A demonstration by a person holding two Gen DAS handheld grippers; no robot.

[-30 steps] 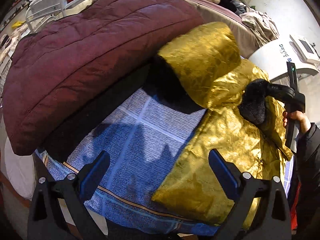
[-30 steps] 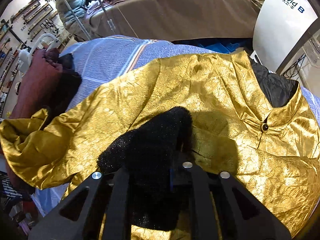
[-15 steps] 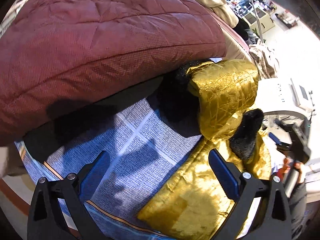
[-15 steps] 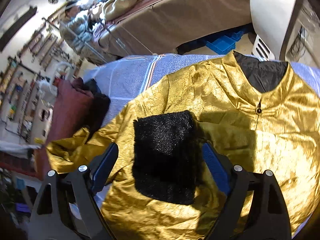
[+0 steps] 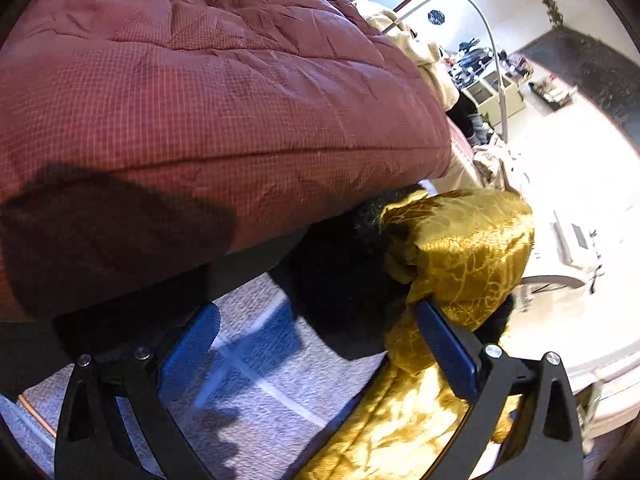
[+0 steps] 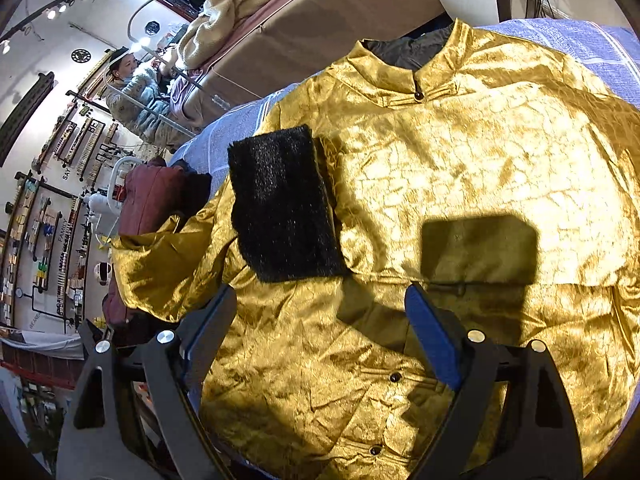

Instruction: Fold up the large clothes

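Gold crinkle-patterned jacket (image 6: 460, 168) with black furry cuff (image 6: 280, 204); maroon grid-checked quilted coat (image 5: 200, 100); blue-grey cloth (image 5: 260, 392) with pale lines; blue pads (image 6: 430, 336).

The left gripper (image 5: 316, 344) is held pointing steeply downward with its jaws spread wide and nothing clamped between them, while the right gripper (image 6: 316, 320) is likewise angled downward, jaws wide apart and empty.
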